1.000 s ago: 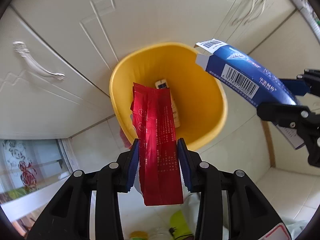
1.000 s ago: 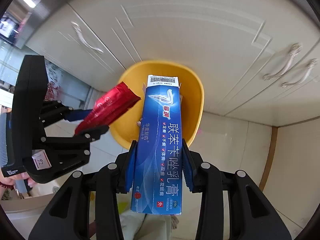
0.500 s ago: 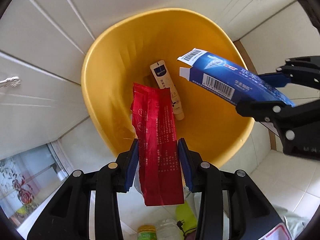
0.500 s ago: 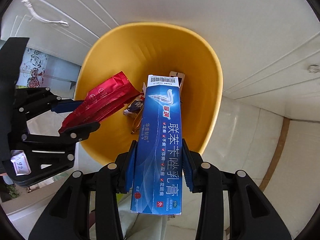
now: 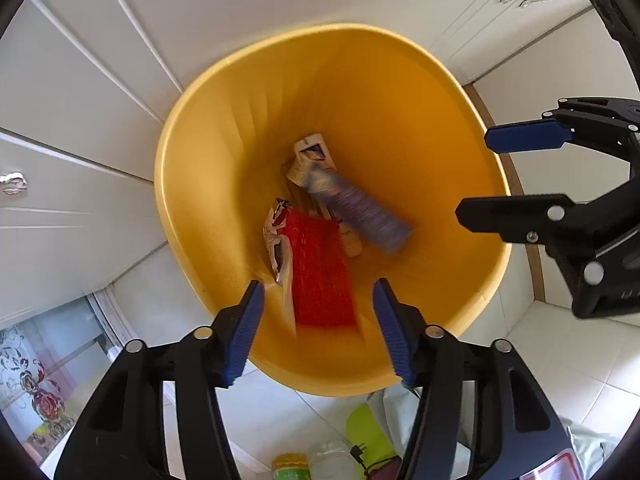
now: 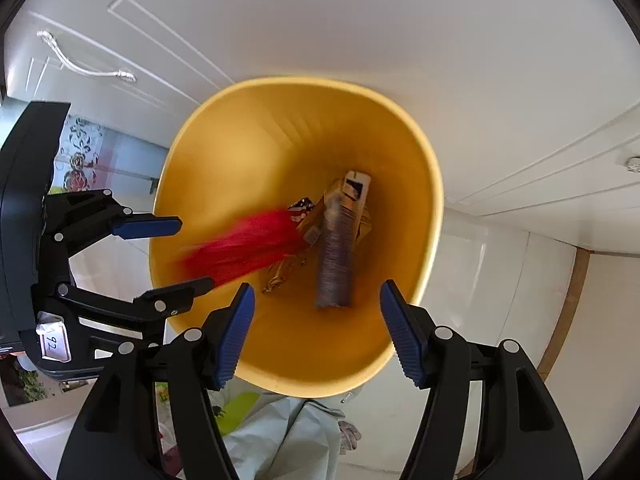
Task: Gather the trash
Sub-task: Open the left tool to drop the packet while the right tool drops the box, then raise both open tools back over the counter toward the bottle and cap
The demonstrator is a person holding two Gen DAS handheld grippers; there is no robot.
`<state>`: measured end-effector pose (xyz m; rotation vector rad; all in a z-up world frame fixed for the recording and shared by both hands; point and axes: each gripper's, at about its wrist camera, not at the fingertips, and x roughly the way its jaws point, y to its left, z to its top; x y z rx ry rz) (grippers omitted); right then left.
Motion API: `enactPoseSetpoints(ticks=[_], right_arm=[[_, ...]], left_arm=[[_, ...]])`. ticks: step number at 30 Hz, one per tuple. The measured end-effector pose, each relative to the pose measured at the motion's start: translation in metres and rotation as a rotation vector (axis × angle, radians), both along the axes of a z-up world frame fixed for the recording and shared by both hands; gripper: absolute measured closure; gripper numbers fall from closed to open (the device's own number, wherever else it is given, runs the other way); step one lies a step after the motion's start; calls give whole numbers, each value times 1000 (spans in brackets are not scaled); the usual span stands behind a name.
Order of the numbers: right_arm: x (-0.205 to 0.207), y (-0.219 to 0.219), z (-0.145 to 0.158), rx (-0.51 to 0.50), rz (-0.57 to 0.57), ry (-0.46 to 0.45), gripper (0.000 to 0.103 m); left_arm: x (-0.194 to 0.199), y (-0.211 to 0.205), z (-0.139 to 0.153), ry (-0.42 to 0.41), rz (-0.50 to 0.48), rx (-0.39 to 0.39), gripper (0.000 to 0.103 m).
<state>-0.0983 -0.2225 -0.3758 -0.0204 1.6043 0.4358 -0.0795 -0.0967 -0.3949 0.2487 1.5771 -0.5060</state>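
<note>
The left gripper (image 5: pixel 319 328) hangs over the near rim of the yellow bin (image 5: pixel 192 152) with its blue-padded jaws spread wide and nothing between them. Just ahead of its fingertips, inside the bin, the red wrapper (image 5: pixel 320 272) shows as a motion-blurred streak, clear of both pads and lying lengthwise away from the gripper. Farther ahead and slightly to the right, the blue box (image 5: pixel 356 208) is also blurred, slanting across the bottom of the bin over a pale tube or packet whose details cannot be made out. A white and dark wrapper (image 5: pixel 276 240) lies along the left edge of the red one. The right gripper (image 6: pixel 317 330) is likewise held over the near rim of the same bin (image 6: pixel 432 184), its jaws wide apart and empty. Directly ahead of it the blue box (image 6: pixel 336 256) stands nearly on end inside the bin, and the red wrapper (image 6: pixel 244 246) streaks in from ahead and to the left, close to the tips of the left gripper (image 6: pixel 188 252), which reaches in from that side. Beyond the bin stand white cabinet doors (image 6: pixel 280 20) with a curved metal handle (image 6: pixel 84 64) far to the left. Pale floor tiles (image 5: pixel 560 360) lie to the right of the left gripper.
</note>
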Motion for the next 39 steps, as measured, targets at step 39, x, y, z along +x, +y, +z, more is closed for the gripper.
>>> enactPoseSetpoints(ticks=[39], right_arm=[[-87, -44, 293, -1, -86, -527, 34]], left_arm=[[-92, 27, 258, -443, 421, -64, 33]])
